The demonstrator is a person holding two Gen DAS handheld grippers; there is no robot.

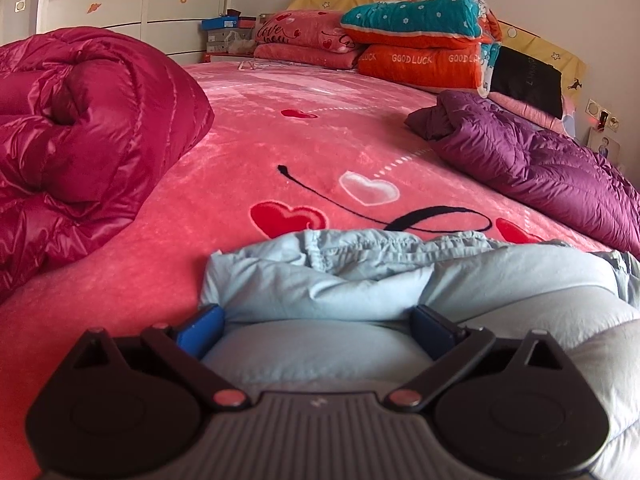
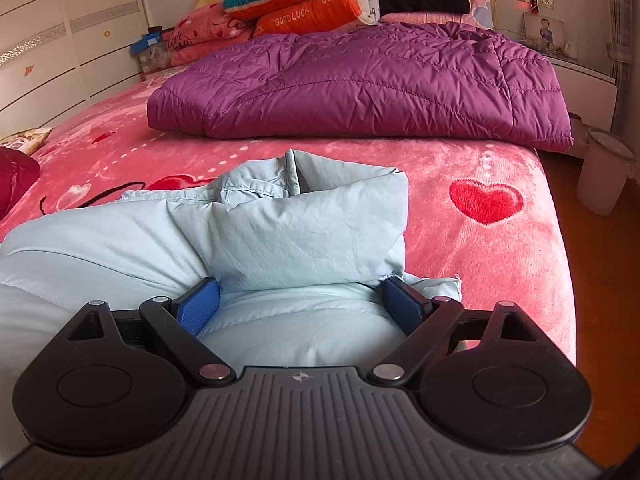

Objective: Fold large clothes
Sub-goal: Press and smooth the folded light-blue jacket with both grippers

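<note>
Left claw (image 1: 320, 322) and right claw (image 2: 300, 300), both spread apart at lower centre, straddle the puffy pale-blue jacket (image 2: 280, 232) lying on the pink bed (image 2: 480, 272), apparently mid-fold; next, each likely needs a fresh grip.

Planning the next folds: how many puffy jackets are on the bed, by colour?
Light blue jacket: 1
Purple jacket: 1
Dark red jacket: 1
Total: 3
</note>
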